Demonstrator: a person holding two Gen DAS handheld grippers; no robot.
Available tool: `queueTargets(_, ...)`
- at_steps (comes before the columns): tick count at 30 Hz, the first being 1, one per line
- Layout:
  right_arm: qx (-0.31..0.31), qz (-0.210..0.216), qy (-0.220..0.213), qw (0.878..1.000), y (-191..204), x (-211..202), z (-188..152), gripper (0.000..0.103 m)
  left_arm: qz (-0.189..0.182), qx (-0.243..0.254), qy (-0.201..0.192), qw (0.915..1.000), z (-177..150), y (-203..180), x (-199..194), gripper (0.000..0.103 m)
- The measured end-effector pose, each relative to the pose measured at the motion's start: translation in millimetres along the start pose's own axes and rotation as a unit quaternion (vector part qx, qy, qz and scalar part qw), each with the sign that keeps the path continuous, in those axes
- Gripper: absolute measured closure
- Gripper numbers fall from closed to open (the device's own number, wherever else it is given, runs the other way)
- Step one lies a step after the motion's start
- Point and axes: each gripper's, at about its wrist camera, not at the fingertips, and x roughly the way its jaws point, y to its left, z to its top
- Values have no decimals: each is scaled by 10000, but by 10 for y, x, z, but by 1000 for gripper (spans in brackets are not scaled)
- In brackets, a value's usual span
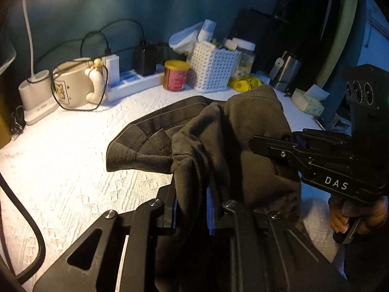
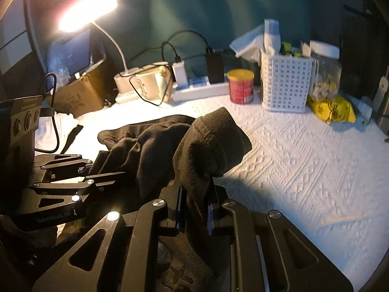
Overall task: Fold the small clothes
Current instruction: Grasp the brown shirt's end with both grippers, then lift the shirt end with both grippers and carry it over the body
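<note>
Both tools (image 1: 193, 209) (image 2: 195, 210) clamp the dark garment (image 1: 218, 136).

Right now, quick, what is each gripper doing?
Left gripper: closed, holding the dark garment.
Right gripper: closed, holding the same dark garment.

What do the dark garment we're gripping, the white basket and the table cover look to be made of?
Dark garment: soft knit, probably fleece or brushed cotton; matte, fuzzy nap, limp folds, stitched hems. Both the left gripper and the right gripper are closed on it.
White basket: likely moulded plastic; rigid walls with a regular grid of holes.
Table cover: white woven or quilted textile, judging by raised geometric patterning.
</note>
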Motion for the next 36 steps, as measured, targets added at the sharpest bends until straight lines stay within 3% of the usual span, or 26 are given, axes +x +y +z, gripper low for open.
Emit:
queueTargets(11, -208, 53, -509, 9985, 356, -528, 33, 88, 40, 123, -546, 9984, -77, -147, -512, 92)
queueTargets(23, -624, -179, -1049, 9924, 742, -1043, 6, 88, 124, 219, -1044, 9942, -156, -258, -1011, 92)
queueTargets(36, -1190, -56, -1657, 9789, 1274, -1665, 63, 88, 283, 6, -1843, 9825, -246, -203, -1649, 93)
